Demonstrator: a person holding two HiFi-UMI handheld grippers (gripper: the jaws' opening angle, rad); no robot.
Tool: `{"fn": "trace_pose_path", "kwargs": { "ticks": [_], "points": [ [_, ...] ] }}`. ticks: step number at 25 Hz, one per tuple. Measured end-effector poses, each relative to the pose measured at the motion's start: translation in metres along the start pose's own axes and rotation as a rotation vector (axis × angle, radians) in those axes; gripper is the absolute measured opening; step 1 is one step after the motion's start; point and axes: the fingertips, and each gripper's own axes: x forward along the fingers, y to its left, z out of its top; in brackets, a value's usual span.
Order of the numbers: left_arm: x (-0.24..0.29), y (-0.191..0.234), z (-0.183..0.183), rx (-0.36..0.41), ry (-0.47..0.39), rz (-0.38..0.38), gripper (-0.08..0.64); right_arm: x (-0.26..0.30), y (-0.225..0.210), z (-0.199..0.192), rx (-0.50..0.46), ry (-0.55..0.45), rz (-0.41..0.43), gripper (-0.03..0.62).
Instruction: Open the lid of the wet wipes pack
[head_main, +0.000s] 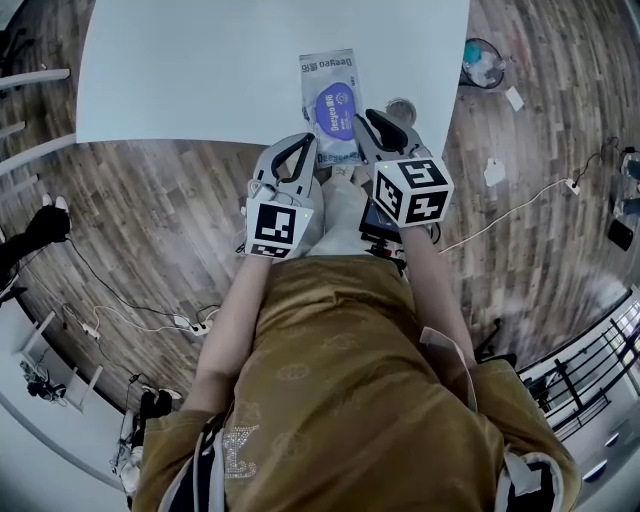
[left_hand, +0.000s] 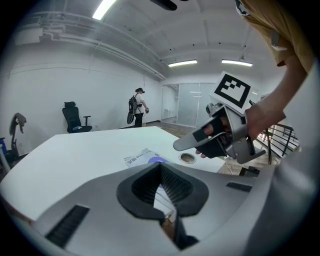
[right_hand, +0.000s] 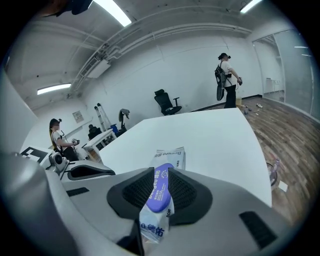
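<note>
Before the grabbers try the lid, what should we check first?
1. White-and-blue plastic wet wipes pack lies flat on the white table: ok.
2. Purple oval lid faces up, uncovered: ok.
3. Right gripper aims at the lid, which shows in its narrow gap: ok.
4. Left gripper ready to pinch: not ok, its fingers look together.
5. Where the lid's lifting edge is: cannot tell.
6. Small round grey disc sits apart from the pack: ok.
</note>
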Motion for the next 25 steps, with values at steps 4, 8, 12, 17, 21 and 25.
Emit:
{"fn": "trace_pose_path", "kwargs": {
  "ticks": [4,8,12,17,21,25],
  "points": [
    [0.004,-0.004,-0.010,0.000,0.027,-0.024,0.006,0.009,-0.004,-0.005,0.025,0.033,-0.019,0.091],
    [0.008,-0.014,-0.025,-0.003,0.063,-0.054,0.006,0.019,-0.005,-0.012,0.070,0.068,-0.026,0.092],
    [0.012,-0.020,-0.035,-0.001,0.083,-0.090,0.006,0.031,-0.007,-0.022,0.122,0.116,-0.039,0.091],
    [0.017,-0.024,-0.041,-0.001,0.103,-0.125,0.006,0.040,-0.012,-0.026,0.150,0.148,-0.059,0.091],
    [0.018,-0.027,-0.049,-0.010,0.123,-0.158,0.006,0.044,-0.015,-0.029,0.164,0.175,-0.073,0.091],
    [0.021,-0.031,-0.055,-0.027,0.141,-0.187,0.006,0.046,-0.016,-0.029,0.175,0.179,-0.078,0.091]
  ]
}}
